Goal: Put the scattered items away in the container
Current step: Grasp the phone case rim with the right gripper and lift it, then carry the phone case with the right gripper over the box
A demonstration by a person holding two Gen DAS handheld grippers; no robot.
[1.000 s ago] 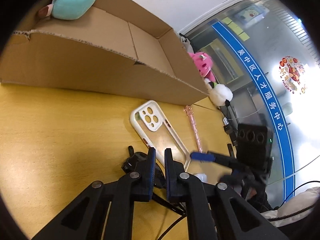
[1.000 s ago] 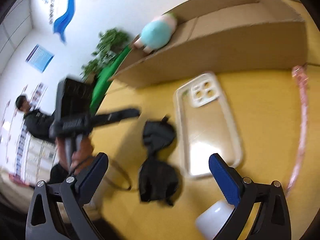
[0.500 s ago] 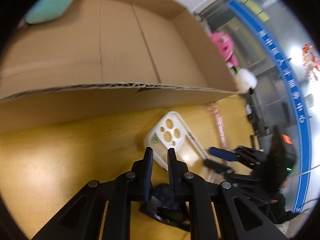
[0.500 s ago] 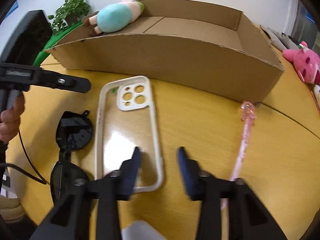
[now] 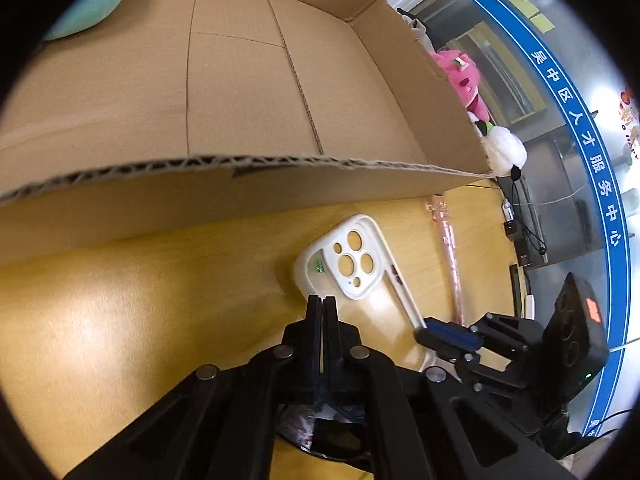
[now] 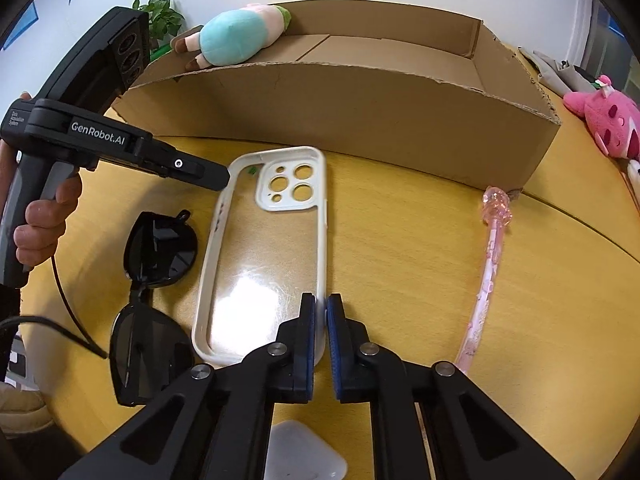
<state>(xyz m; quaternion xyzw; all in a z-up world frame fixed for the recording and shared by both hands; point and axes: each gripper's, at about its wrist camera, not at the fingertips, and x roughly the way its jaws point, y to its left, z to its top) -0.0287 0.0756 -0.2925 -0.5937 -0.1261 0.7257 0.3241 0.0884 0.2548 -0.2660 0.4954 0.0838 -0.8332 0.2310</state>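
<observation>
Compared with half a second before, the right gripper [image 6: 321, 312] has closed its blue pads onto the right long rim of the phone case [image 6: 264, 252], while the left gripper [image 5: 321, 308] is now pressed shut, holding nothing that can be seen. The case lies flat on the table [image 6: 400, 240], straight ahead of the right gripper. Its long axis runs away from the gripper, with the camera holes at the far end near the cardboard box [image 6: 360, 112].

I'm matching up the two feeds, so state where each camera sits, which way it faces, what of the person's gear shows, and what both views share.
Left wrist: sits on the left gripper, shut, looking along its fingers into the cardboard box; the right gripper shows at right.
Right wrist: sits on the right gripper, shut on the phone case rim, facing the box; the left gripper and the left hand show at left.
Shared: box, phone case, pink pen, pink plush toy.
</observation>
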